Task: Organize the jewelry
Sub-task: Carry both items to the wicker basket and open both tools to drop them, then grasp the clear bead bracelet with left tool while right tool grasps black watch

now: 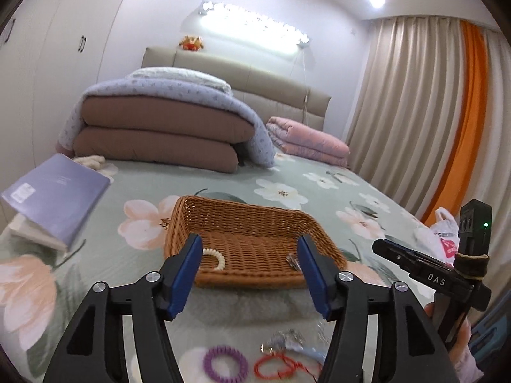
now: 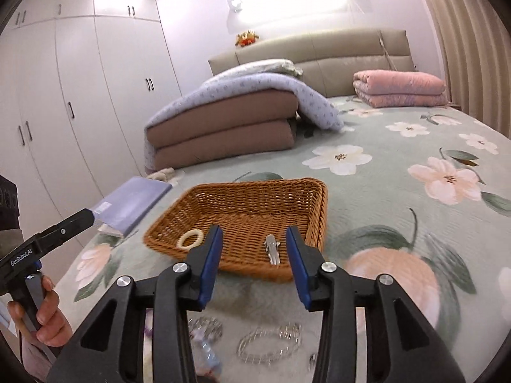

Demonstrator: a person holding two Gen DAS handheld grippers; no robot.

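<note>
A brown wicker basket (image 1: pixel 242 220) (image 2: pixel 255 198) sits on the flowered bed. In it lie a cream bead bracelet (image 1: pixel 217 258) (image 2: pixel 191 239) and a silver hair clip (image 2: pixel 271 247) (image 1: pixel 292 260). My left gripper (image 1: pixel 250 268) is open and empty, just in front of the basket. My right gripper (image 2: pixel 254 261) is open and empty, also at the basket's near edge. On the bed below lie a purple coil ring (image 1: pixel 226 364), a red cord bracelet (image 1: pixel 278 365), a silver link bracelet (image 2: pixel 271 343) and other silver pieces (image 2: pixel 206 327).
A purple book (image 1: pixel 54 198) (image 2: pixel 134 202) lies left of the basket. Folded brown and blue bedding (image 1: pixel 159 127) and a pink quilt (image 1: pixel 306 140) lie at the headboard. The other gripper shows at the right edge of the left wrist view (image 1: pixel 447 274).
</note>
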